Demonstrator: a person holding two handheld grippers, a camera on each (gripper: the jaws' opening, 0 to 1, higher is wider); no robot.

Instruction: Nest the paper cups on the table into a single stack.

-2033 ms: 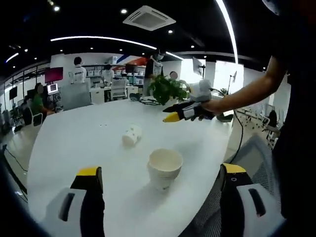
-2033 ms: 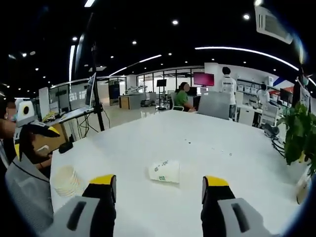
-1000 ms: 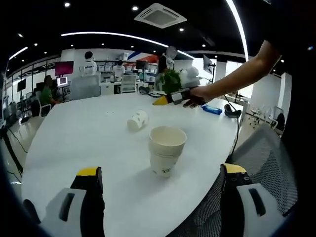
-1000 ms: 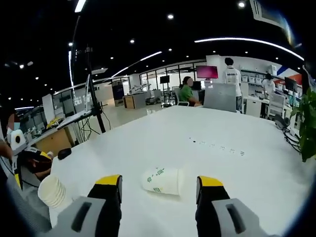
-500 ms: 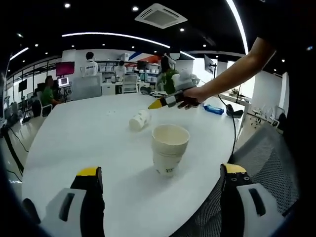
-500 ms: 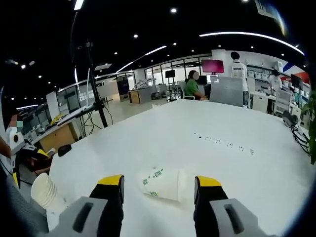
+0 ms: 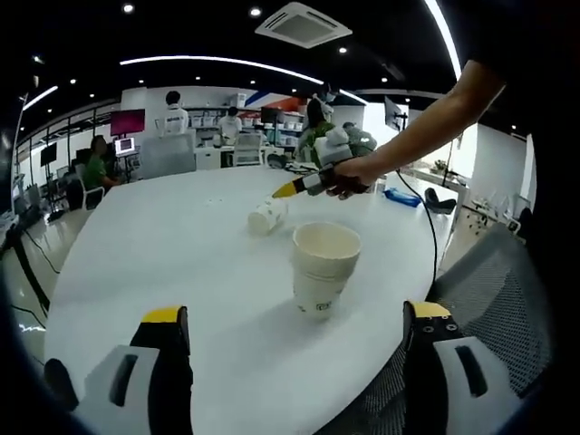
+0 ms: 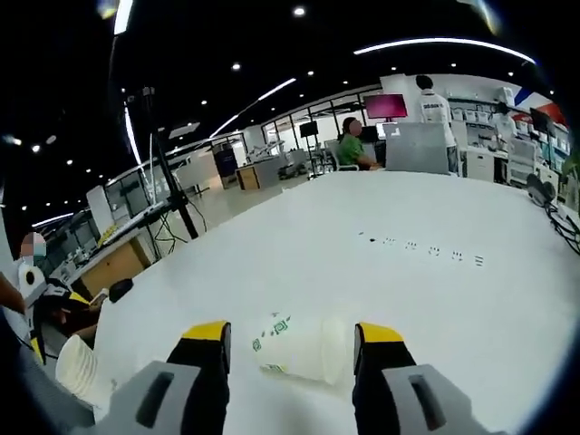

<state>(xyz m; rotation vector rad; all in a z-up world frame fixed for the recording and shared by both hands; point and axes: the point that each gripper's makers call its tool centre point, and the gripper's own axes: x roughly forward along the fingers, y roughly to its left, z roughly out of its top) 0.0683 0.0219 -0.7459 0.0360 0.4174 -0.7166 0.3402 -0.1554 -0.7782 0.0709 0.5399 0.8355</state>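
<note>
1. Right hand-held gripper point(image 8: 290, 337) spread wide — the fallen cup point(image 8: 299, 347) lies on its side between the jaws on the surface point(image 8: 381, 272).
2. Left hand-held gripper point(image 7: 290, 326) spread, empty, facing the upright stack point(image 7: 324, 265).
3. Risk — a hard squeeze crushes or rolls it.

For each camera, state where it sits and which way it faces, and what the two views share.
Left gripper view: rides on the left gripper, open, near the table edge, facing the upright cup stack and the lying cup beyond; the person's arm reaches in with the right gripper.
Right gripper view: rides on the right gripper, low over the table, facing the lying cup between its open jaws; the cup stack stands at the left.
Shared: table, lying cup, cup stack.
</note>
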